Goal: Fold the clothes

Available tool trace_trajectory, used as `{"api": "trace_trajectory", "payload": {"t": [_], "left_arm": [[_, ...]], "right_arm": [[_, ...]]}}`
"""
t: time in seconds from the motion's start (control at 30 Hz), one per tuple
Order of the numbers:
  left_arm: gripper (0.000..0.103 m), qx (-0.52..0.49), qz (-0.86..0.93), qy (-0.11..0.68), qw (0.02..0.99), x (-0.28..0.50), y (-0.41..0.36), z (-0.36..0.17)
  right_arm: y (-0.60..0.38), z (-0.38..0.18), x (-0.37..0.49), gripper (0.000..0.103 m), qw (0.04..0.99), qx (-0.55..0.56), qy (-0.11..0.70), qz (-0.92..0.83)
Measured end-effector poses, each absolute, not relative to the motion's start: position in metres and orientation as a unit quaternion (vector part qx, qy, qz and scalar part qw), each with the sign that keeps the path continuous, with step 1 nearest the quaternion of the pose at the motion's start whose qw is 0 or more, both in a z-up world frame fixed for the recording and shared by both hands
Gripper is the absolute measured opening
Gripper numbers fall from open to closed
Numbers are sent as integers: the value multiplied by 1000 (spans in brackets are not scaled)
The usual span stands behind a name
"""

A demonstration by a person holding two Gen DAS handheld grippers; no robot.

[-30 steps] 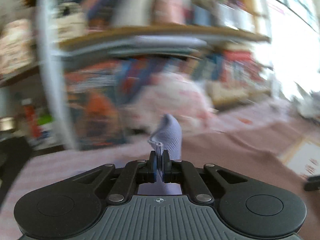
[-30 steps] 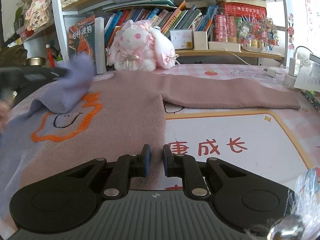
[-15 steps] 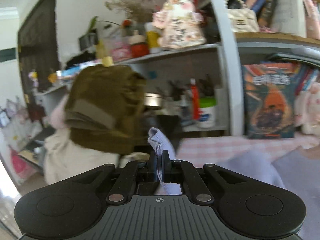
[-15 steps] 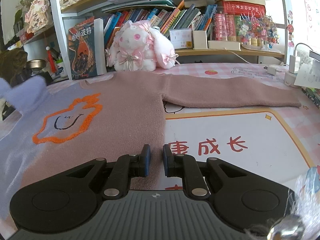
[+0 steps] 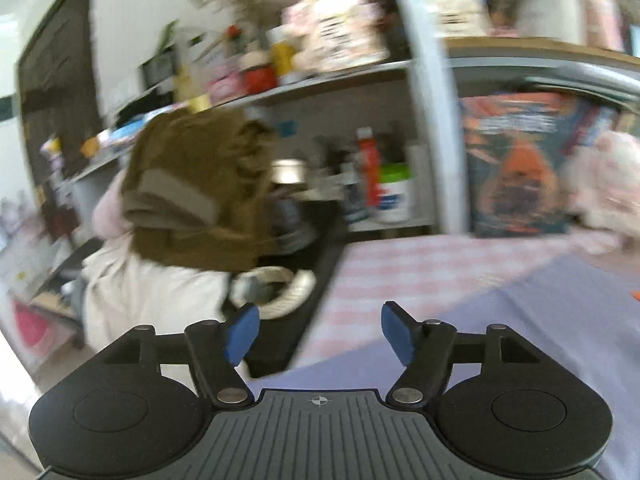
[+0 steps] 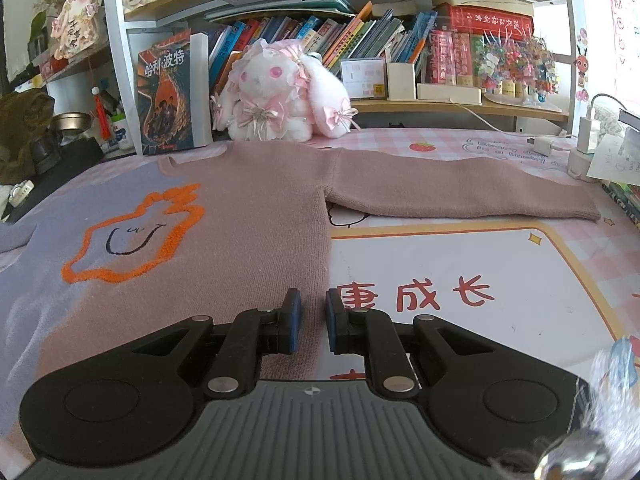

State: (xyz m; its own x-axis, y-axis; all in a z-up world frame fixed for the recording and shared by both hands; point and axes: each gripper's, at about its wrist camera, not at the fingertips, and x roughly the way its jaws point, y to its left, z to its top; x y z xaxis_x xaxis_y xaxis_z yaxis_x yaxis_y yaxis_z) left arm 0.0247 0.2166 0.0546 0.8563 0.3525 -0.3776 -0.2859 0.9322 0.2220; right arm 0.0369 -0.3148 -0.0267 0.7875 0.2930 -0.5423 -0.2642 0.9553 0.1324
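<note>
A sweater (image 6: 240, 232), dusty pink on the right and lavender on the left with an orange outline motif, lies flat on the table. Its pink sleeve (image 6: 460, 188) stretches out to the right, and its lavender sleeve (image 6: 16, 232) reaches off to the left. My right gripper (image 6: 308, 320) hovers over the sweater's lower right edge, shut to a narrow slit with nothing gripped. In the blurred left wrist view my left gripper (image 5: 320, 334) is at the table's left end, its jaws opening with nothing between them. Lavender cloth (image 5: 540, 320) lies below it and to its right.
A pink plush rabbit (image 6: 276, 92) and a standing book (image 6: 168, 96) sit behind the sweater under crowded bookshelves. Chargers and cables (image 6: 588, 140) are at the far right. A printed desk mat (image 6: 440, 296) lies right of the sweater. An olive bag (image 5: 192, 192) and black tray (image 5: 316, 264) are beyond the left edge.
My left gripper swung left with the lavender sleeve pinched in it, then opened and let the sleeve go. The right gripper has not moved.
</note>
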Motion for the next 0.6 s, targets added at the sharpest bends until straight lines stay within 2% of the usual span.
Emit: {"api": "trace_trajectory", "payload": {"t": [0.3,0.5,0.6], "left_arm": [[70,66,-11,237,969,-47,112,15],[69,-33,-48,268,962,-66,95,-7],[67,-49,-36,277,959,-67,94,-12]], "right_arm": [[-314,-27,36,13,946,21,290,146],[-319,-27,36,13,944,36,292,153],[-324,-27,29,21,941,44,292,165]]}}
